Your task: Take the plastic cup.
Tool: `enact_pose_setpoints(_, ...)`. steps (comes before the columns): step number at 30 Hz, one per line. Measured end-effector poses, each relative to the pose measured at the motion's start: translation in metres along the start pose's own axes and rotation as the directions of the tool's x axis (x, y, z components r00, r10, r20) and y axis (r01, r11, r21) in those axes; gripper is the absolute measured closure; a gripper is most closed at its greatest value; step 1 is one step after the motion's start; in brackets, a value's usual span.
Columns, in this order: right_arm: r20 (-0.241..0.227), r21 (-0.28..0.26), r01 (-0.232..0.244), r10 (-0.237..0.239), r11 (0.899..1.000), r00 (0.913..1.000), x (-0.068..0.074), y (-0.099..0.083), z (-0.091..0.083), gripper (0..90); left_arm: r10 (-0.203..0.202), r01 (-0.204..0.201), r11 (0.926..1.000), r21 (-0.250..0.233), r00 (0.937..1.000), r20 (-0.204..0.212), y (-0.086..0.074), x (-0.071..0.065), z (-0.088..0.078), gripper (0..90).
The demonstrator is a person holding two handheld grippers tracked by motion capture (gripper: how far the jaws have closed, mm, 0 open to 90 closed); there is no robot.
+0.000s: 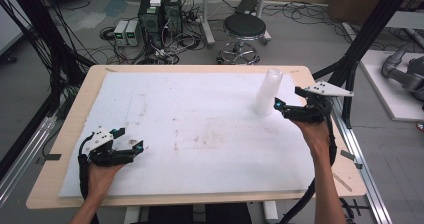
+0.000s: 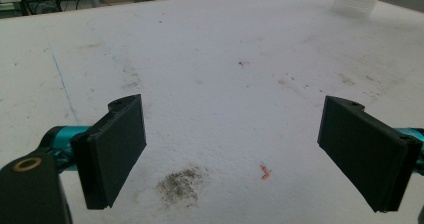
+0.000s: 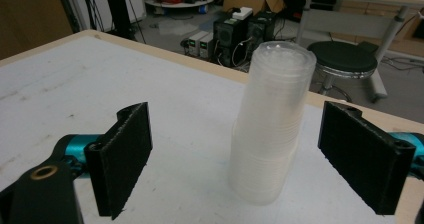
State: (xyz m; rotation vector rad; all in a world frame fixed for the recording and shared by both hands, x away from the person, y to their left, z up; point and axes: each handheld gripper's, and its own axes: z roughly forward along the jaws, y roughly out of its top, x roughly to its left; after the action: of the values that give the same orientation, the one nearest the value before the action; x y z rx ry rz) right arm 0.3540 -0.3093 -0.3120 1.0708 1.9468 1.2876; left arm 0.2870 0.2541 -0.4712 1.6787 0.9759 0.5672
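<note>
Right gripper view: ribbed translucent cup stack [image 3: 270,129]

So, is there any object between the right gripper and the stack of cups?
Nothing visible. The right gripper has open jaws facing the stack of cups, which stands upside down on the white mat, with bare mat between them.

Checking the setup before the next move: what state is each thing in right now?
Cup stack: upside down, upright on the table, ungripped.
Right gripper: open, jaws either side of the stack, not touching it.
Left gripper: open, nothing between its jaws.
Foam mat: flat, stained.
</note>
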Motion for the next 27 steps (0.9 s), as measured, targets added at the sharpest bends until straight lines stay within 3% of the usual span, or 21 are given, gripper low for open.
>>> enact_pose_setpoints(5, 0.011, 0.054, -0.02, 0.019, 0.998, 0.9997, -0.01, 0.026, 0.011, 13.7, 0.003, -0.003, 1.0, 0.004, 1.0, 0.0, 0.0, 0.0, 0.0, 11.8)
enact_pose_setpoints(14, 0.03, 0.119, -0.05, 0.047, 0.992, 0.9985, -0.027, 0.055, 0.029, 13.7, 0.012, -0.012, 0.9999, 0.01, 0.9999, -0.001, 0.0, -0.001, 0.001, 11.8)
enact_pose_setpoints(16, 0.03, 0.139, -0.077, 0.074, 0.987, 0.9968, -0.032, 0.06, 0.033, 13.7, 0.004, -0.004, 0.9999, 0.013, 1.0, 0.004, 0.001, 0.0, 0.001, 11.8)
enact_pose_setpoints(27, 0.048, 0.236, -0.101, 0.092, 0.966, 0.9945, -0.05, 0.072, 0.061, 13.7, 0.011, -0.011, 0.9997, 0.024, 0.9999, 0.011, 0.001, 0.0, 0.002, 11.7)
